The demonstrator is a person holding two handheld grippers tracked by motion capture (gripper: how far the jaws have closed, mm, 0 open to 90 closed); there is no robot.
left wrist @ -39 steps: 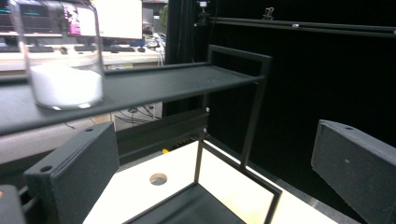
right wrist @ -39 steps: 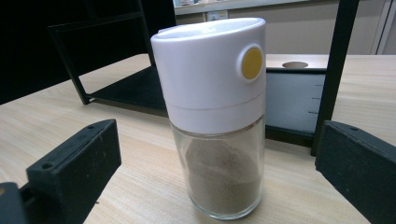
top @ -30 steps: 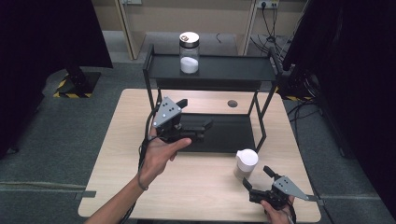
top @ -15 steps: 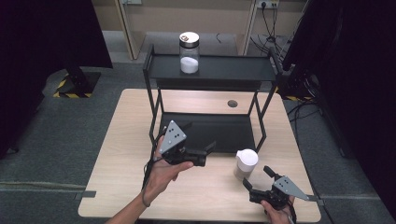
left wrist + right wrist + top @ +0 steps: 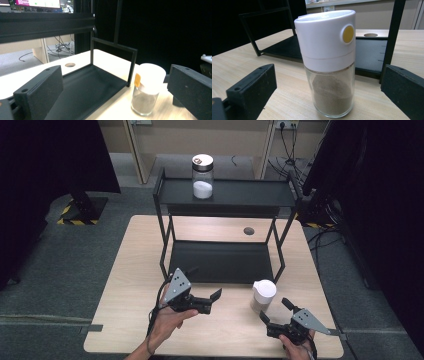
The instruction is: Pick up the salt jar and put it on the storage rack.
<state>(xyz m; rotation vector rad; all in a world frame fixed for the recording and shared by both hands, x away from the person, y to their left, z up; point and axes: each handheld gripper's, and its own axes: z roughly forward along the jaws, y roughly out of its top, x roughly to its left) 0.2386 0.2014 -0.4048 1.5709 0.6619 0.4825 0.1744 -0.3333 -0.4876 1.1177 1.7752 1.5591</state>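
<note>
The right gripper sits low at the near right corner of the table, its jaws spread wide and empty, aimed at the spice jar that stands upright just ahead of them; in the right gripper view the jar, with its white cap, yellow button and brownish powder in the glass, stands centred between the two black jaws but touches neither. The left gripper, held in the person's left hand, hovers near the table's front middle with its jaws likewise apart and holding nothing; its own view looks across to the same jar and along the lower shelf of the black rack. Farther back, on the rack's top shelf, stands a second jar with white contents, well apart from both grippers. The step in hand appears to be the right gripper's grasp of the spice jar, probably to lift it toward the rack, though the destination cannot be read from these views; to do it well, the gripper should advance level until the glass body lies fully between the jaws, close on the glass below the cap rather than on the cap's rim, and keep the jar upright; the rack's near right leg stands close behind, so the lift should clear it before any sideways move.
</note>
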